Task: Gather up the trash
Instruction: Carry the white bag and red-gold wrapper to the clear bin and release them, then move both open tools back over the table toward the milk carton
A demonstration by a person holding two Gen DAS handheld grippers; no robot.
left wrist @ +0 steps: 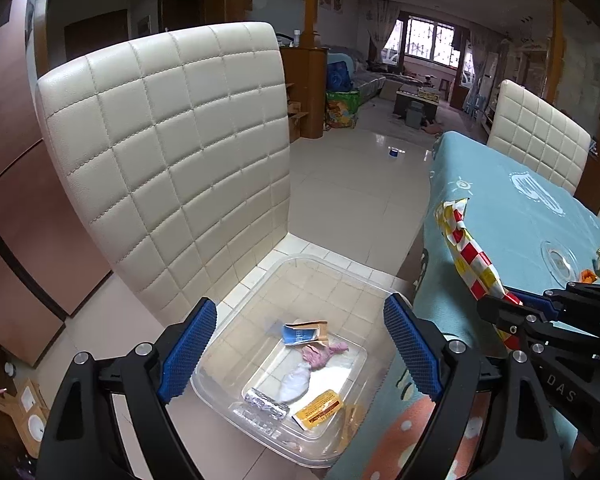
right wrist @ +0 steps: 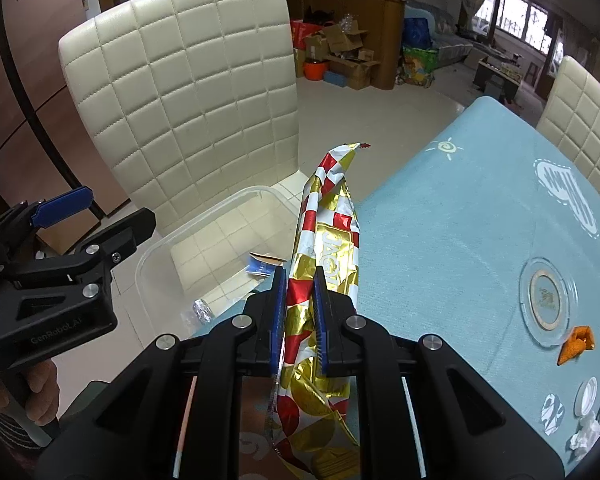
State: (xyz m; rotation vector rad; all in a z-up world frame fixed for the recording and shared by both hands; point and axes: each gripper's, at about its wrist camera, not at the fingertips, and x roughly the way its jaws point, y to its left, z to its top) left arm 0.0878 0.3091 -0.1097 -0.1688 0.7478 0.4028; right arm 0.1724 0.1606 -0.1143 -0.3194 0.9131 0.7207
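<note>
Hovering L gripper (left wrist: pixel 300 354), jaws wide, prob. over clear bin (left wrist: pixel 220 394).

Each handheld unit, the left gripper (left wrist: pixel 300 356) and the right gripper (right wrist: pixel 300 320), has a matte black plastic frame with angular, triangular cut-outs in the arms. Silver round-head screws mark the pivot points of the linkage. The fingers (left wrist: pixel 192 354) carry blue pads with a fine ribbed, gridded texture. White lettering is moulded or printed on the body: "GenRobot.AI" in the right wrist view, "DAS" in the left wrist view. A hand (right wrist: pixel 40 396) grips a pale grey handle below the frame.
</note>
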